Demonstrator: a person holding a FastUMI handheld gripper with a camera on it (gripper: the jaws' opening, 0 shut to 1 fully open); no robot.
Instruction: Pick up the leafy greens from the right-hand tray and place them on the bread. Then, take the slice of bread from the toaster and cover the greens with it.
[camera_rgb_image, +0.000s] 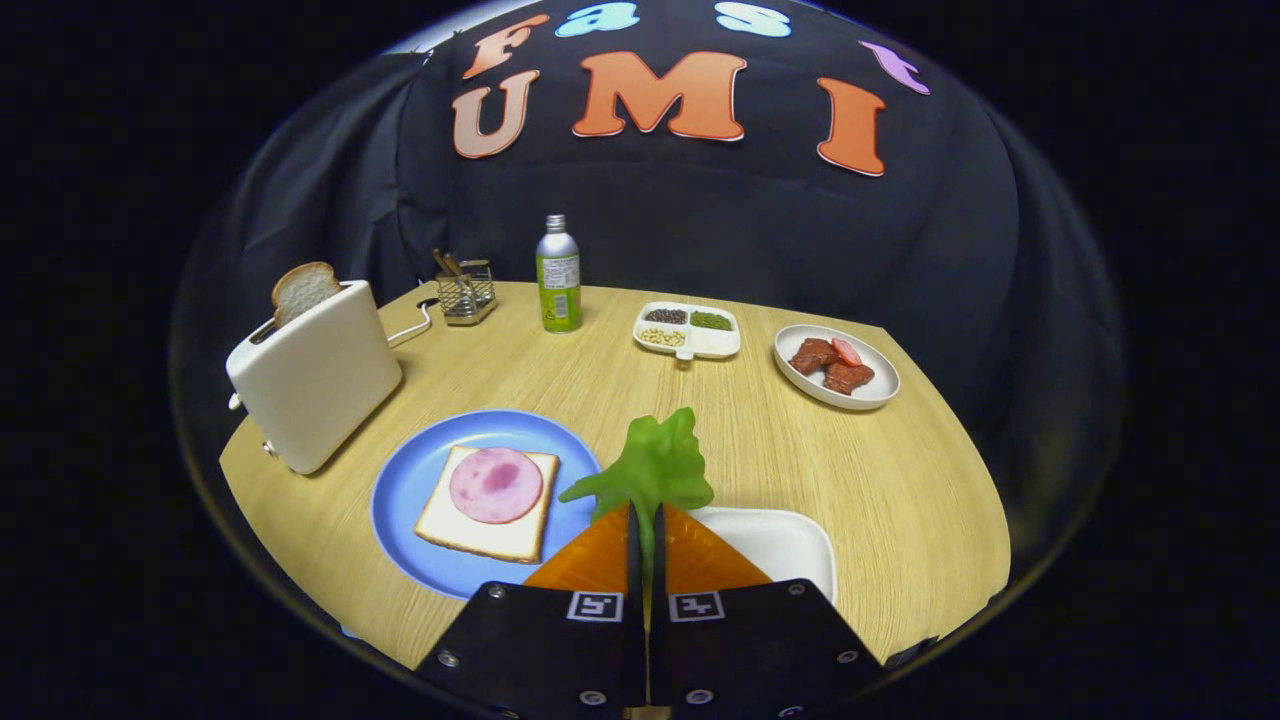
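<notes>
My gripper (646, 515) is shut on the leafy greens (655, 466), which stick up from between the fingertips above the table. Just left of the fingers lies a blue plate (405, 490) holding a slice of bread (485, 535) topped with a round pink slice of ham (496, 484). Under and to the right of the fingers sits a white tray (785, 540), its near part hidden by the gripper. At the table's far left stands a white toaster (318, 377) with a slice of bread (302, 290) poking out of its slot.
At the back of the wooden table (900, 470) stand a green bottle (558, 275), a wire holder (466, 291), a divided white dish of beans (688, 329) and a white plate of meat pieces (836, 366). The toaster's cord runs toward the holder.
</notes>
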